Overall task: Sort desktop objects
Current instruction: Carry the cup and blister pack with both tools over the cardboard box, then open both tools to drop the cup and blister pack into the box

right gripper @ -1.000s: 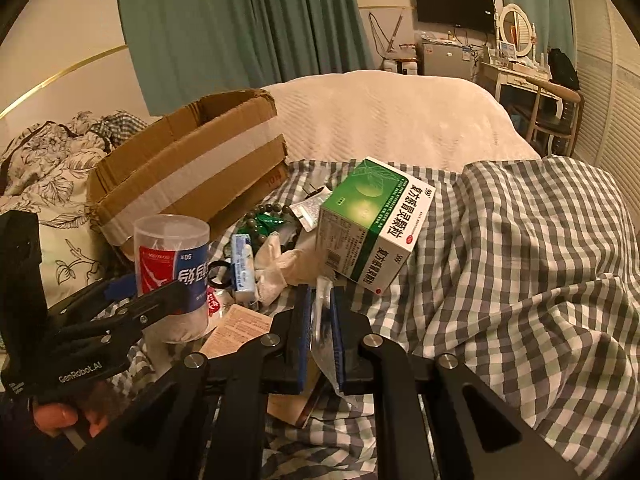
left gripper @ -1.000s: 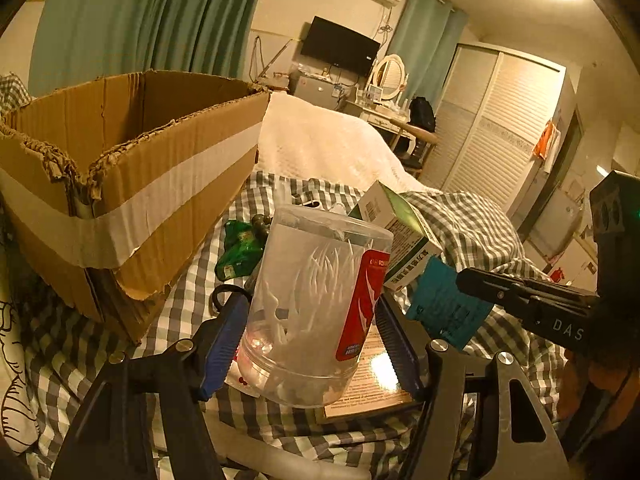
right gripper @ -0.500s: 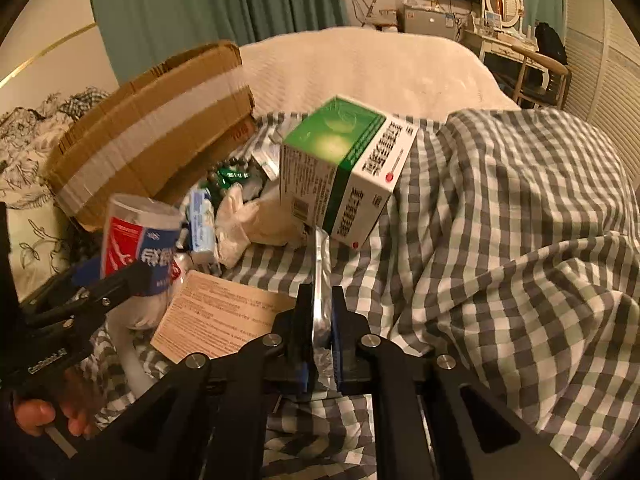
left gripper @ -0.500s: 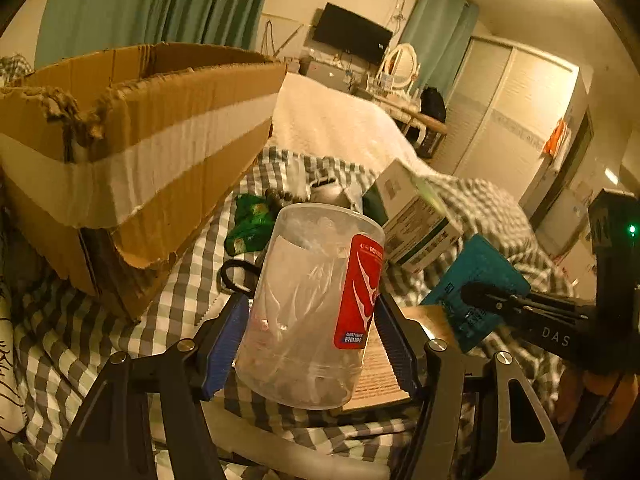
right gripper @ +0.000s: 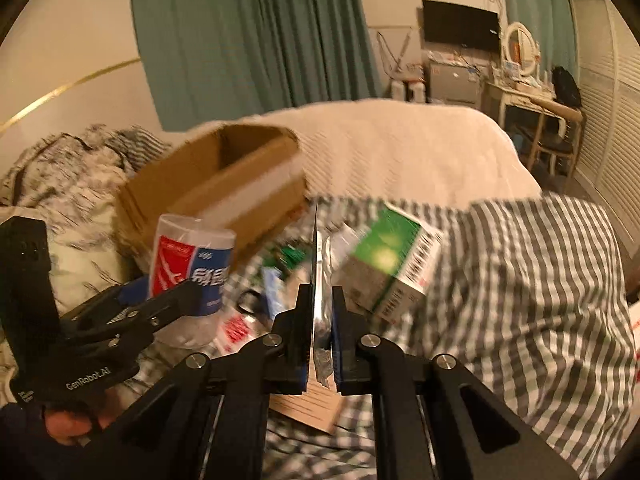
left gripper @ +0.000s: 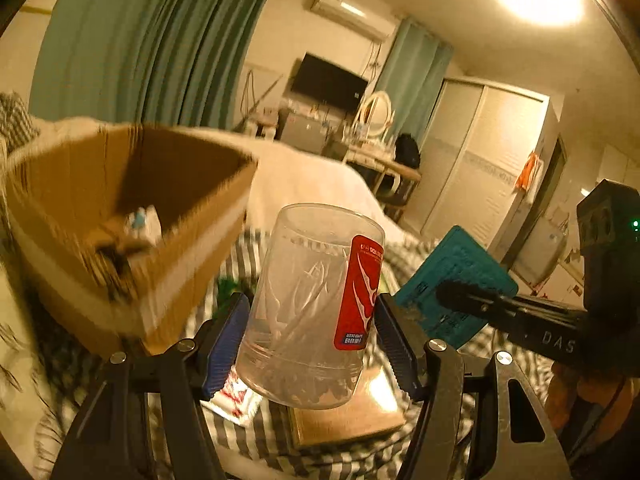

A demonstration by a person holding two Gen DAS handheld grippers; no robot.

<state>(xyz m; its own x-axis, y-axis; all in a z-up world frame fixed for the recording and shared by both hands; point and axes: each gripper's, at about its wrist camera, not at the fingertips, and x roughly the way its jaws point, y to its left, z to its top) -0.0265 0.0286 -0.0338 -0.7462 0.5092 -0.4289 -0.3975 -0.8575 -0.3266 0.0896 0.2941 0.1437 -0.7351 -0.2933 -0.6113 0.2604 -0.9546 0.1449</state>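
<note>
My left gripper [left gripper: 308, 340] is shut on a clear plastic jar [left gripper: 316, 300] with a red label, held in the air just right of the open cardboard box [left gripper: 132, 216]. The jar also shows in the right wrist view [right gripper: 192, 264]. My right gripper [right gripper: 322, 316] is shut on a thin teal blister pack seen edge-on [right gripper: 320, 280]; its teal face shows in the left wrist view [left gripper: 452, 280]. The right gripper is also seen in the left wrist view [left gripper: 440, 292]. The box shows in the right wrist view [right gripper: 224, 188].
A green and white medicine box [right gripper: 384, 268] lies on the checked blanket [right gripper: 520, 280]. A paper leaflet [right gripper: 312, 408], a red and white sachet [left gripper: 234, 396] and small green items [right gripper: 288, 256] lie below the grippers. A white bedspread [right gripper: 400, 148] lies behind.
Both grippers have risen with their loads. The jar has lifted off the blanket and now sits level with the box's rim; the box's inside has come into view.
</note>
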